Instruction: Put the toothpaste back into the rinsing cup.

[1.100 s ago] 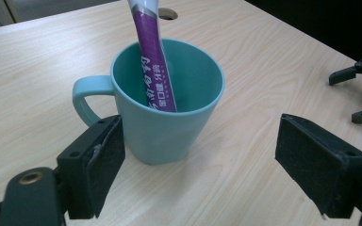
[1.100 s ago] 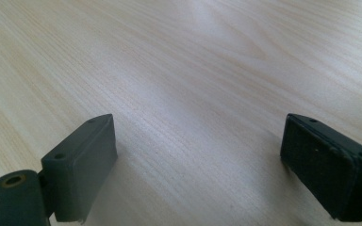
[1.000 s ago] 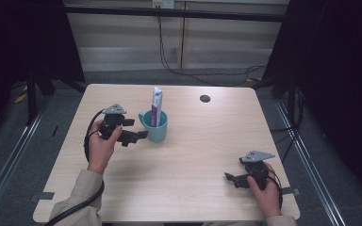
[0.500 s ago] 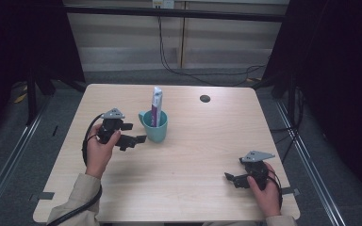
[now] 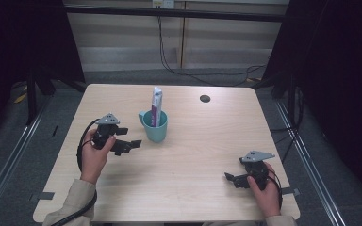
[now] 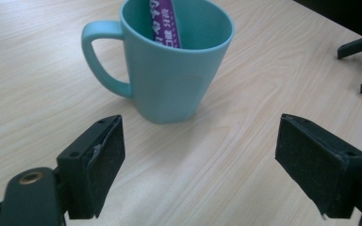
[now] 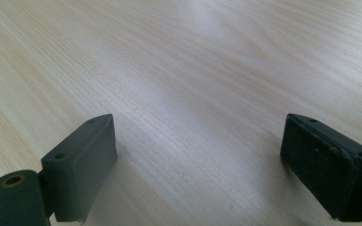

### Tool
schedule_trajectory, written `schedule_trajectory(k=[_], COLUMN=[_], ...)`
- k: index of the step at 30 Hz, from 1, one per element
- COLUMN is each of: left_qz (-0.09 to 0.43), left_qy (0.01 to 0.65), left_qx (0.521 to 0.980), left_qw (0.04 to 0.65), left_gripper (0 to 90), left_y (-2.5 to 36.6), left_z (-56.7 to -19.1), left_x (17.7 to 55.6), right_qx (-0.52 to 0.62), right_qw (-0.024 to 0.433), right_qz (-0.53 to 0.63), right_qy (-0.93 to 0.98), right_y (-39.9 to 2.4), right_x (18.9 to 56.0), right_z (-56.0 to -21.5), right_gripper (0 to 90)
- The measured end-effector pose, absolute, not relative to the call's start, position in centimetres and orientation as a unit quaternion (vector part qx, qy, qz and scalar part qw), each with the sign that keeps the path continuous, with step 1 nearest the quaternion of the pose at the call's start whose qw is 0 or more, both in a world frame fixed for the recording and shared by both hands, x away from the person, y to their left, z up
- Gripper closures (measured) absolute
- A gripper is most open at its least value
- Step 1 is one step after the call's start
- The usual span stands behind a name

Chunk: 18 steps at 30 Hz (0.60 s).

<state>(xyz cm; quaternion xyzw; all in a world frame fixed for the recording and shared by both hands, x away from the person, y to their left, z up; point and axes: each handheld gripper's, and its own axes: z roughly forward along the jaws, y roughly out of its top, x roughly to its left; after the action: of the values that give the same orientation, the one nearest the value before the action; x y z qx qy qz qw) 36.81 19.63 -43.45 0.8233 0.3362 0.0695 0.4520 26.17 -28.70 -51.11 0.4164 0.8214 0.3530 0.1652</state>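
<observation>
My left gripper (image 5: 131,143) is spread wide just beside the mug (image 5: 154,127) holding the tube (image 5: 156,106); my right gripper (image 5: 231,178), released, sits well apart.

left gripper (image 5: 131,145) held low in the left hand (image 5: 93,153), jaws wide apart. right gripper (image 5: 231,179) same deal, jaws spread wide.

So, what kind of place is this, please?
Probably a lab or recording station, not a home: a bare wooden table fenced by dark curtains, cables along the floor, and a hand-held gripper near a teal mug.
</observation>
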Motion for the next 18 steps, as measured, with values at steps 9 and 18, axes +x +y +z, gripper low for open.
schedule_trajectory(k=[9,18], left_qz=[0.074,0.069], left_qy=[0.343,0.35], left_qx=[0.821,0.823], left_qw=[0.45,0.441], left_gripper=[16.5,16.5], left_y=[20.8,21.6], left_z=[-44.4,-45.9], left_x=[36.3,35.9], right_qx=[0.417,0.417], right_qw=[0.165,0.165], right_qz=[0.352,0.353], right_qy=[0.821,0.821], right_y=[-28.7,-28.7], right_x=[26.2,26.2], right_z=[-51.1,-51.1], right_gripper=[10.5,10.6])
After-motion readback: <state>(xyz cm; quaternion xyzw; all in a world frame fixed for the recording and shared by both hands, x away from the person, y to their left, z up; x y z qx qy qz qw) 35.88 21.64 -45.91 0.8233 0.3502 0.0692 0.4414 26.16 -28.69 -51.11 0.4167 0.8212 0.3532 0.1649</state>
